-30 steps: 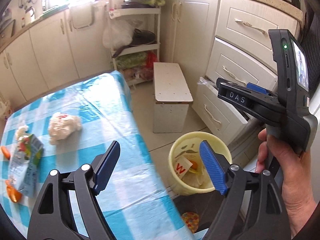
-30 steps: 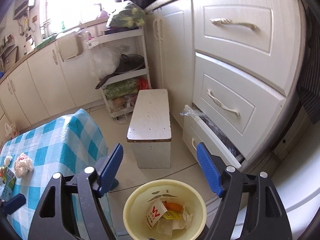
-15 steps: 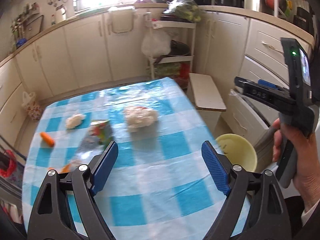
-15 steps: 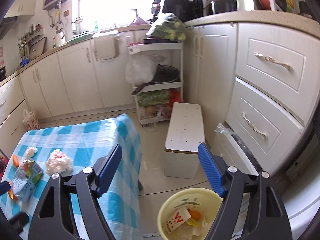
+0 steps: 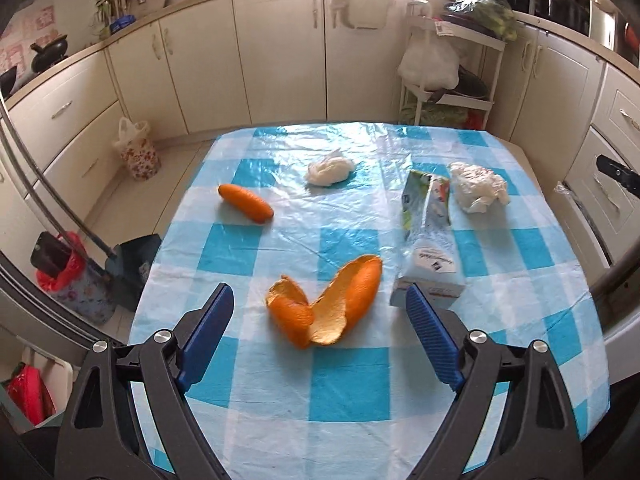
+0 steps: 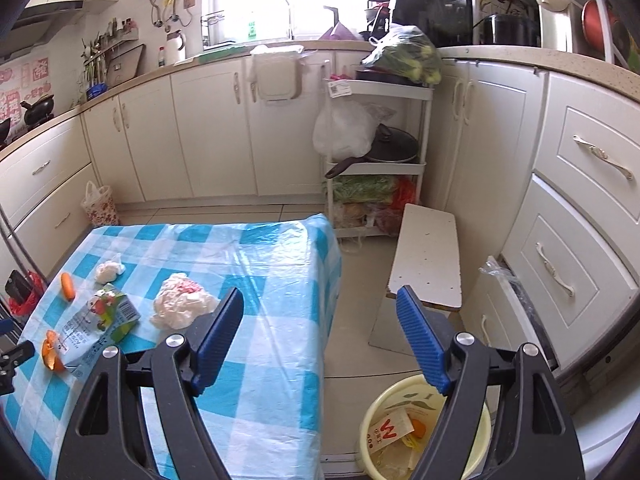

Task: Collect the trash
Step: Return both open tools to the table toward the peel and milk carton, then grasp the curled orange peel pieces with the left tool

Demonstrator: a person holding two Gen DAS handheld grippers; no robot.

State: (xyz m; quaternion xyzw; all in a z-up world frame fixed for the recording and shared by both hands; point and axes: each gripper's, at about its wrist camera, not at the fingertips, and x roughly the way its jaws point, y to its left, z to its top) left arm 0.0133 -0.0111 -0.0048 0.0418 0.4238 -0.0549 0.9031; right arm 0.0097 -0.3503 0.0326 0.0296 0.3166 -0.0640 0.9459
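- Left wrist view: my left gripper (image 5: 316, 312) has jaws spread, empty, over the orange peel (image 5: 326, 306) on the tabletop (image 5: 360, 384); a carton (image 5: 430, 240) lies at 2 o'clock, its print blurred.
- My right gripper (image 6: 320, 316) is also spread, empty; its frame partly hides the yellow bin (image 6: 374, 426) at 5 o'clock, contents hard to read.

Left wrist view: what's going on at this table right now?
A person is clearing trash off the checked table with two handheld claws, both open and empty. The left claw hangs just above the orange peel, which lies between its fingers, not yet gripped. A carrot piece, a flattened carton and two crumpled wads also lie on the cloth. The right claw is off the table's edge, above the yellow bin, which already holds some scraps.
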